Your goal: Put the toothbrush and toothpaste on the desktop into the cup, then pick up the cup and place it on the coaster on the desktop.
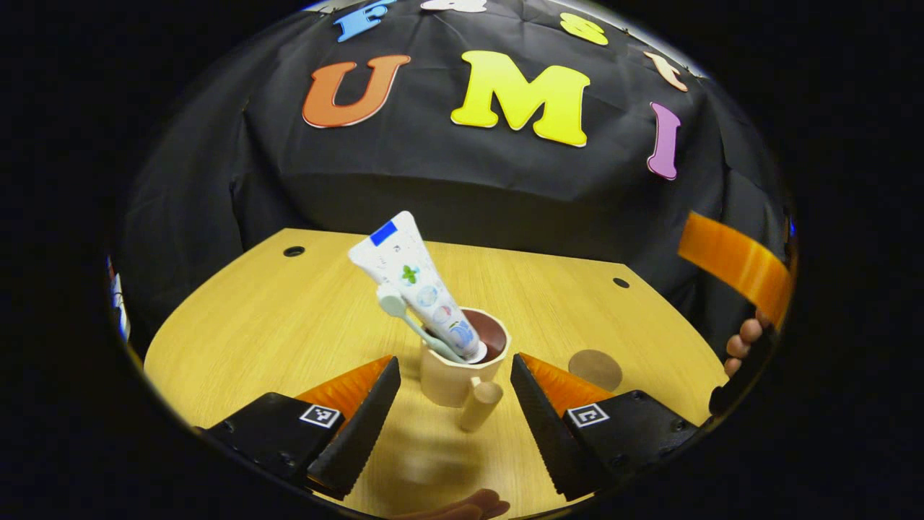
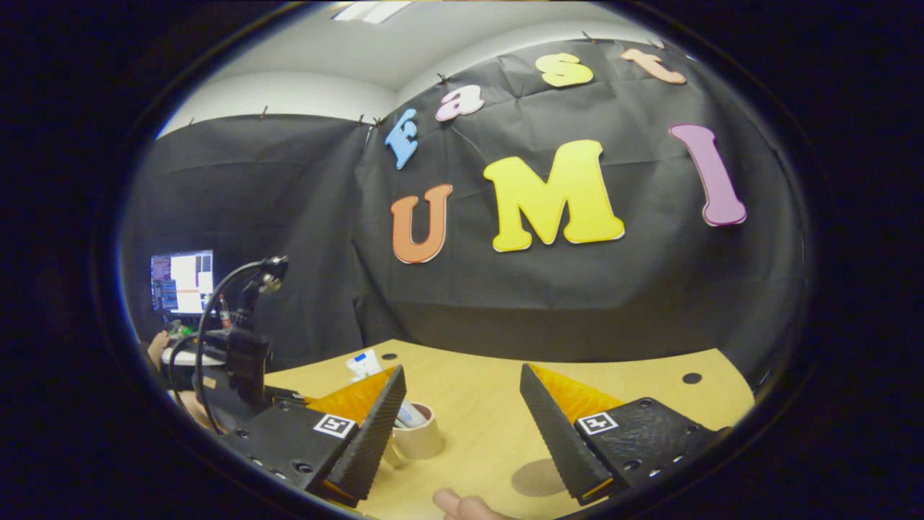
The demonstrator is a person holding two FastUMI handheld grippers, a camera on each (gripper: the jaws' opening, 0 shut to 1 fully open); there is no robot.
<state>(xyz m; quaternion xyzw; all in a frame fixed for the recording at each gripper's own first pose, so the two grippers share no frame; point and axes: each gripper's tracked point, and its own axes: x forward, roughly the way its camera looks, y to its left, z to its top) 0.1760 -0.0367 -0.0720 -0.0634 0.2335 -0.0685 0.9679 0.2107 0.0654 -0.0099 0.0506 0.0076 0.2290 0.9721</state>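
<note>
A tan cup [image 1: 455, 375] with a stubby handle stands on the wooden desktop [image 1: 274, 325]. A white toothpaste tube [image 1: 415, 285] and a pale green toothbrush [image 1: 408, 318] lean out of it to the left. My left gripper [image 1: 455, 408] is open, its fingers on either side of the cup, not touching it. A round brown coaster [image 1: 595, 368] lies right of the cup. In the right gripper view my right gripper [image 2: 462, 433] is open above the desk, with the cup [image 2: 419, 433] by its left finger and the coaster [image 2: 538, 478] beneath.
The other gripper and the hand holding it [image 1: 743, 339] hover at the desk's right edge. The left gripper's rig with cables [image 2: 231, 354] stands at the left. A monitor [image 2: 182, 282] glows far left. Small holes [image 1: 294, 251] mark the desk's far corners.
</note>
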